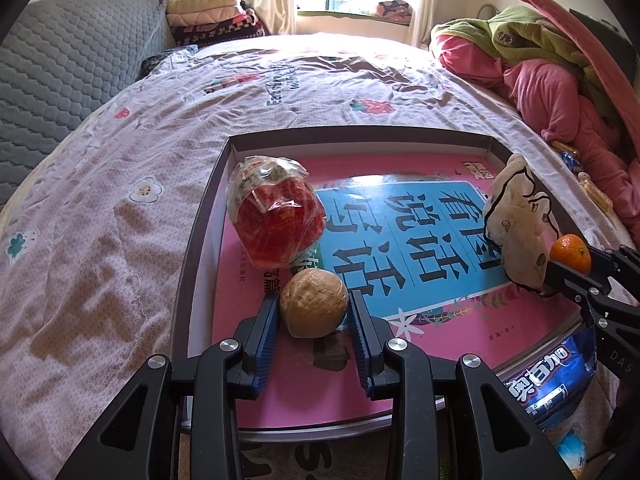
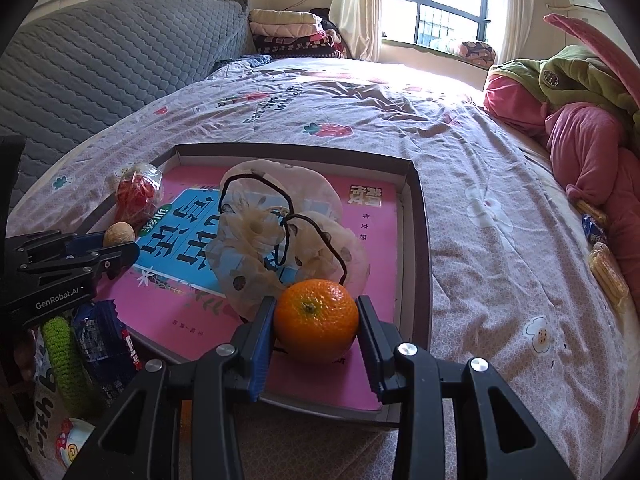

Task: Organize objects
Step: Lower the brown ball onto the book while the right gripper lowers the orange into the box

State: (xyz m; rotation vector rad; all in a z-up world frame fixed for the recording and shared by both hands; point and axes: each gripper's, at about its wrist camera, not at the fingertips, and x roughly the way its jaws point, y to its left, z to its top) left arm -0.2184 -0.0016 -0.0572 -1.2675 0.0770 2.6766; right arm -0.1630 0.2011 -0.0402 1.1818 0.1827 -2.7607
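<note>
left gripper (image 1: pixel 314 312), marked "genrobot.ai", seemingly clamps a walnut (image 1: pixel 313 304); right gripper (image 2: pixel 316 324) clamps an orange (image 2: pixel 316 318).

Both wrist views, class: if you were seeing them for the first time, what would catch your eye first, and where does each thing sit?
The bright orange stands out first, gripped between the right gripper's fingers over the near right part of the shallow box. Next comes the walnut between the left gripper's fingers at the near left, with the red packet in clear wrap just behind it on the pink book.
</note>
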